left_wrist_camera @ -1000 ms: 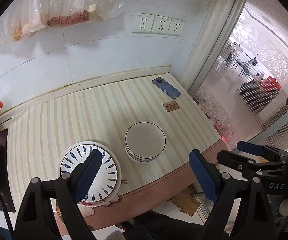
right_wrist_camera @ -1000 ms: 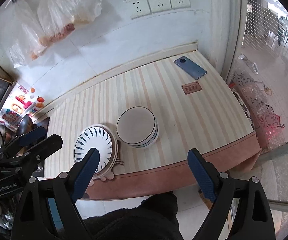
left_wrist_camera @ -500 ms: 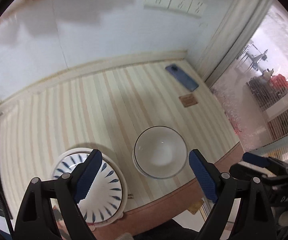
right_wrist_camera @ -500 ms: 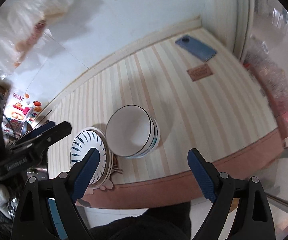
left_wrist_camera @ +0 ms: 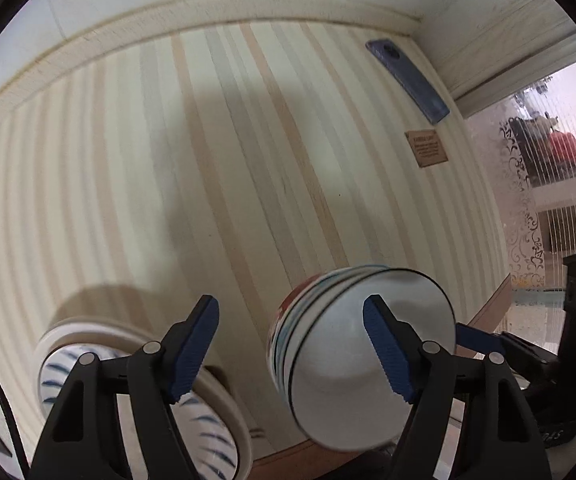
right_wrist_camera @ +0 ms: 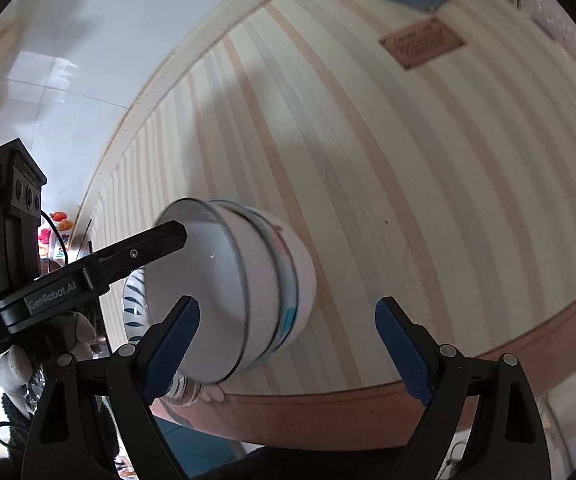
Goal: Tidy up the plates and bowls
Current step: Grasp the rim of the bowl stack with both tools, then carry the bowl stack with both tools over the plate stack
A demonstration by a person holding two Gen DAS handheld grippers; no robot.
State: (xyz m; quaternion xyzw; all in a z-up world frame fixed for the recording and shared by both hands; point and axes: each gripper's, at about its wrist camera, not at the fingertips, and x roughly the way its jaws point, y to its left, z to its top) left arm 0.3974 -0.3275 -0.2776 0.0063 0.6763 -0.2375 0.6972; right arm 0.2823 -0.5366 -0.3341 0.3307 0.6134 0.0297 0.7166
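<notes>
While both the left gripper (left_wrist_camera: pixel 291 354) and right gripper (right_wrist_camera: pixel 287 351) gape wide and empty at the bowl stack (right_wrist_camera: pixel 232 292) on the tabletop (left_wrist_camera: pixel 208 168), approach step in hand; next, straddle a rim before closing.

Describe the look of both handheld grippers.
Both grippers, left gripper and right gripper, have black plastic scissor-like arms with silver pivot screws and blue ribbed pads. The left one's side reads "GenRobot.AI" in white; a black cable trails from it, above a grey glove.
</notes>
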